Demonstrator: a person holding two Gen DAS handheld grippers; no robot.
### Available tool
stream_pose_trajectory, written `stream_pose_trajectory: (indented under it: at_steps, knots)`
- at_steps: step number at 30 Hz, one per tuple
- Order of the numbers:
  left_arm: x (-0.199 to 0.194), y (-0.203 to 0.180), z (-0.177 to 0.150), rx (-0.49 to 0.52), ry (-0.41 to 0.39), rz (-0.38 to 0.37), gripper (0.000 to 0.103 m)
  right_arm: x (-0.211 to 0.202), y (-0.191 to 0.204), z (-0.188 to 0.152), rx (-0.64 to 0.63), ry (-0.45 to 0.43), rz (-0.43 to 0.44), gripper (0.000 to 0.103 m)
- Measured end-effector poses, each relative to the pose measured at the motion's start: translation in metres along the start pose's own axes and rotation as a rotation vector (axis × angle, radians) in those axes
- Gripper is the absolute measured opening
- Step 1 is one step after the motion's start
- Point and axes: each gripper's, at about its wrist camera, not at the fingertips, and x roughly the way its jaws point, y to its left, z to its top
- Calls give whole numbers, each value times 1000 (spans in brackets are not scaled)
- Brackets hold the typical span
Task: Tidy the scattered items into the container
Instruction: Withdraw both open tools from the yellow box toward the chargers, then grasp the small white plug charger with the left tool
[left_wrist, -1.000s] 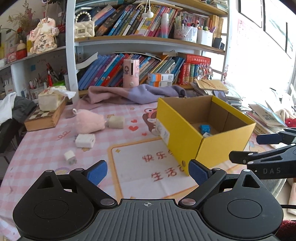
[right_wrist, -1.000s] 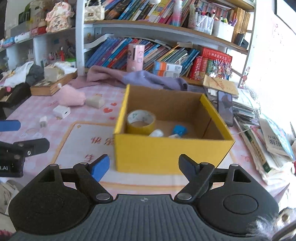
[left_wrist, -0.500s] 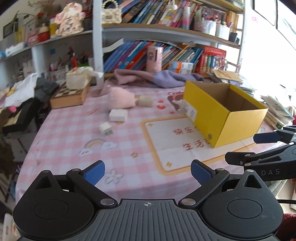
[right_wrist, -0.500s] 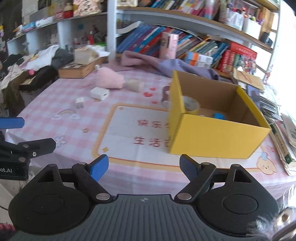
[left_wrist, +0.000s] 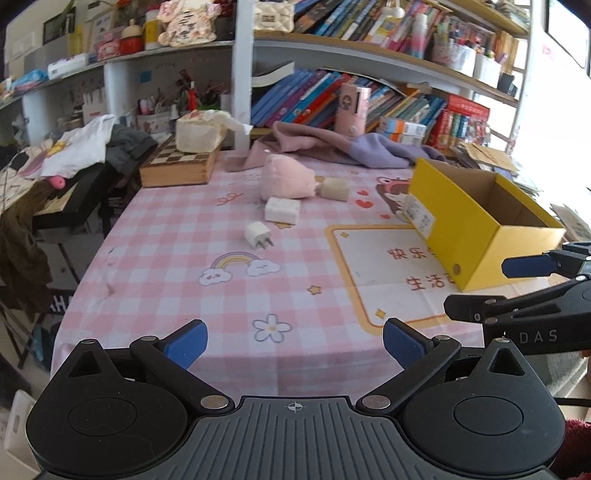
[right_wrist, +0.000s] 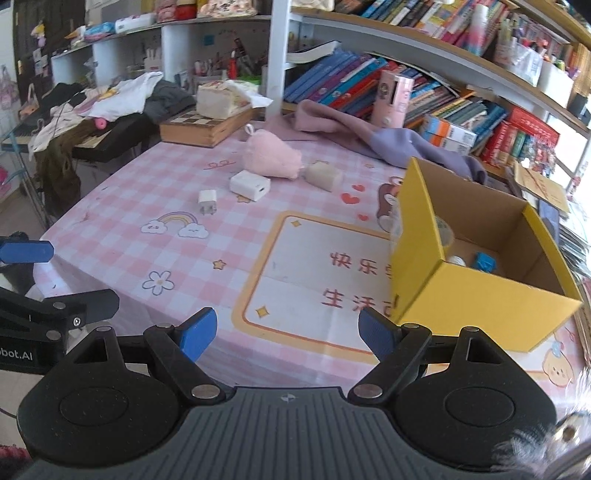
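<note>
Both tools sit at the near edge of the surface (left_wrist: 155, 258), empty: the left tool (left_wrist: 293, 341) is spread wide, the right tool (right_wrist: 287, 332) likewise. So this looks like the gap between pickups. Further out lies the white plug (left_wrist: 257, 235), then the white charger block (left_wrist: 282, 209), the beige block (left_wrist: 334, 189) and the pink pouch (left_wrist: 286, 178). To the right stands the yellow box (right_wrist: 480, 317), already holding a tape roll (right_wrist: 445, 232) and a blue piece (right_wrist: 484, 261). Next, I'd judge, a reach forward to the plug.
</note>
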Motion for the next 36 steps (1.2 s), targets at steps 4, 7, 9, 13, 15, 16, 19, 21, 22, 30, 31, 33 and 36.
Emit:
stream_pose_trajectory:
  at_steps: [4, 7, 9, 13, 15, 16, 19, 21, 22, 30, 31, 33, 36]
  knots:
    - [13, 4, 8, -10, 15, 25, 102, 15, -2, 11, -11, 1, 25, 83]
    - [27, 5, 16, -6, 34, 51, 102, 30, -6, 22, -14, 12, 45, 82]
    - [35, 6, 22, -8, 36, 57, 102, 38, -8, 31, -25, 9, 56, 81]
    - [55, 7, 35, -19, 45, 53, 102, 58, -16, 49, -44, 7, 78, 81]
    - [64, 9, 41, -31, 45, 45, 102, 71, -21, 58, -46, 17, 93, 80]
    - [69, 10, 44, -38, 44, 45, 102, 77, -23, 62, -45, 23, 99, 80]
    - [84, 13, 53, -54, 43, 62, 102, 96, -30, 75, -39, 39, 120, 77]
    - [94, 13, 58, -62, 38, 84, 102, 108, -32, 85, -30, 46, 133, 76]
    - [100, 13, 60, -62, 39, 90, 102, 115, -34, 91, -20, 49, 142, 74]
    - [154, 15, 73, -8, 82, 119, 95, 164, -31, 123, -18, 102, 218, 64]
    - [159, 15, 75, -6, 84, 118, 94, 170, -30, 128, -23, 104, 227, 64]
    - [170, 17, 78, -7, 91, 109, 89, 180, -28, 138, -26, 110, 244, 63]
    - [189, 21, 82, -27, 120, 114, 73, 197, -25, 152, -36, 121, 259, 63]
